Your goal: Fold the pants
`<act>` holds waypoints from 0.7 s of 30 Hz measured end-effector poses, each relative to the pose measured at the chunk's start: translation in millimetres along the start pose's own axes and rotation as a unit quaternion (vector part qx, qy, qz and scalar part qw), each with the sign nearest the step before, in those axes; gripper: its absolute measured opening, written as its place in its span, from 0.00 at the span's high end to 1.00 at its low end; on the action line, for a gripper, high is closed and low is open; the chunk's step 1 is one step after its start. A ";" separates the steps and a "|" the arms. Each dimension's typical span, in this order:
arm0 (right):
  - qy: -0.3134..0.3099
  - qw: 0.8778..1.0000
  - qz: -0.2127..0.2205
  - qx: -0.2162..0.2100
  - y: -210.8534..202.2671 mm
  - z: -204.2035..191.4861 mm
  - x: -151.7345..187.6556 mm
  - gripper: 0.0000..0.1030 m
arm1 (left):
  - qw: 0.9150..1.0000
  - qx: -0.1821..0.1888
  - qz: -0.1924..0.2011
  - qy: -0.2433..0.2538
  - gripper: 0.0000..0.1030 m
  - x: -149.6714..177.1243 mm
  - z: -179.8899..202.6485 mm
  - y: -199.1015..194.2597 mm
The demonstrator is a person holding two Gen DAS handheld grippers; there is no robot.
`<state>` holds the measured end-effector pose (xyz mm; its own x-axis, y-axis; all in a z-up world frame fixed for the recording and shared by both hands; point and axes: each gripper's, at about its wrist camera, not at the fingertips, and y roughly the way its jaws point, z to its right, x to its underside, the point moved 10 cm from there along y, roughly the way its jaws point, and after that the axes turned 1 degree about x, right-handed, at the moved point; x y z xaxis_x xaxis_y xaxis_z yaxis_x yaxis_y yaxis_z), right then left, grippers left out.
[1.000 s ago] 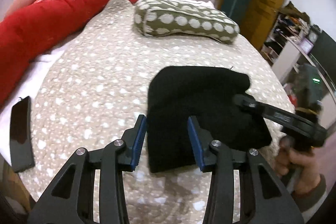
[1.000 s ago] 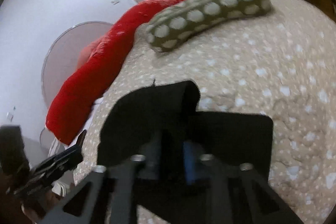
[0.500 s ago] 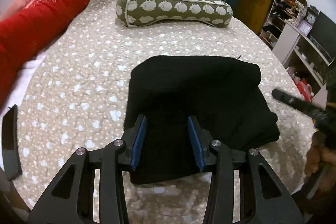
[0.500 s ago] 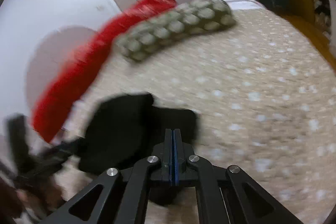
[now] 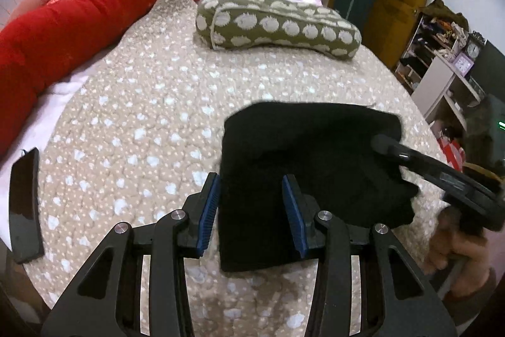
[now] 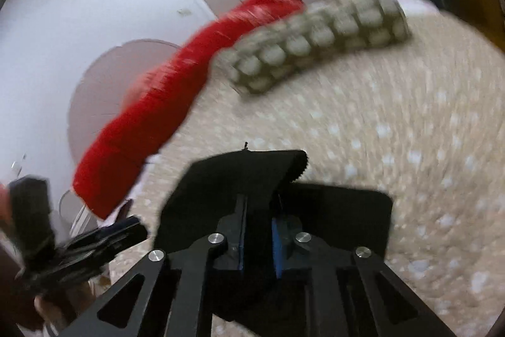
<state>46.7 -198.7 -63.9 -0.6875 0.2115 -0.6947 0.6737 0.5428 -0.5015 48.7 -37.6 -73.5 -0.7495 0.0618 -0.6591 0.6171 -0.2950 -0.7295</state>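
Black pants [image 5: 303, 166] lie folded beneath the left gripper's [image 5: 251, 210] parted, empty jaws, one edge pinched in the right gripper's [image 6: 258, 234] jaws.

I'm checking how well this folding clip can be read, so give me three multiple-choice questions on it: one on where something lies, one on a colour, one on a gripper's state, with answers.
1. Where does the spotted green pillow lie on the bed?
A. beyond the pants
B. under the pants
C. on the floor

2. What colour are the pants?
A. red
B. black
C. white

3. What is the right gripper doing?
A. standing wide open
B. pinching a fold of the pants
C. holding the pillow

Answers:
1 A, it sits at the far end of the bed past the dark cloth.
2 B, the cloth is plain black.
3 B, black fabric is squeezed between its blue pads in the right wrist view.
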 end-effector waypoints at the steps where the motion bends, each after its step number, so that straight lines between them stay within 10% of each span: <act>1: -0.008 1.000 0.006 -0.005 -11.9 -4.5 -3.1 0.91 | 1.000 0.002 0.004 -0.001 0.61 -3.9 0.9 -1.6; 9: 0.013 0.996 -0.034 0.087 -17.4 53.4 18.9 0.89 | 0.999 0.004 -0.033 0.018 0.61 7.6 22.1 34.3; 14: 0.007 0.989 0.018 0.147 -48.2 59.7 -7.5 0.76 | 0.999 -0.009 -0.020 0.029 0.61 -3.9 21.5 28.5; 21: -0.067 0.994 -0.016 0.089 -25.6 5.5 -6.6 0.76 | 0.999 -0.032 -0.020 0.030 0.59 -21.4 22.3 48.4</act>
<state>35.5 -218.5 -49.3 -0.6747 0.0794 -0.7338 0.6976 0.3932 -0.5989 89.3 -74.5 -90.6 -0.7595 0.1293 -0.6376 0.6027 -0.2293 -0.7644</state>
